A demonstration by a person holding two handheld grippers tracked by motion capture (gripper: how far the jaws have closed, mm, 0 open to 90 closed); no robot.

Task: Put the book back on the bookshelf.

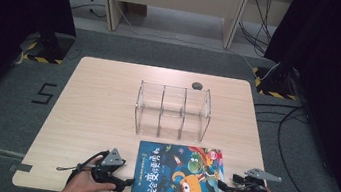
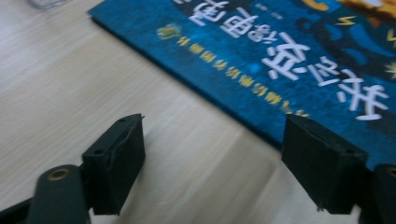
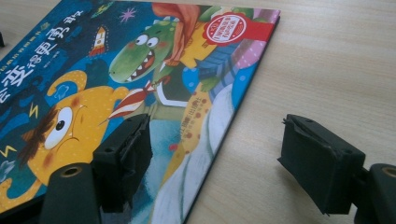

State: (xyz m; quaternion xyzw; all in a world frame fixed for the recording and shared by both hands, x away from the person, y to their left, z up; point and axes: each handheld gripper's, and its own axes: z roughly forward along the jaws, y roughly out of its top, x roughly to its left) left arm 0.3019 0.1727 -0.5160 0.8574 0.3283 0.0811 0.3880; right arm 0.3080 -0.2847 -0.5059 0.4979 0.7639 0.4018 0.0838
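Note:
A blue picture book (image 1: pixel 177 178) with cartoon monsters on its cover lies flat at the table's near edge. My left gripper (image 1: pixel 130 183) sits just left of the book, open. In the left gripper view its jaws straddle the book's (image 2: pixel 299 65) left edge, one over bare wood, one over the cover. My right gripper (image 1: pixel 222 187) rests at the book's right side, open. In the right gripper view the book's (image 3: pixel 140 84) right edge runs between the two jaws. A clear acrylic organizer (image 1: pixel 173 111) with three compartments stands behind the book, mid-table.
A small dark round object (image 1: pixel 197 85) lies behind the organizer near the far edge of the light wooden table (image 1: pixel 98 96). Black curtains hang on both sides, and cables trail on the floor to the right.

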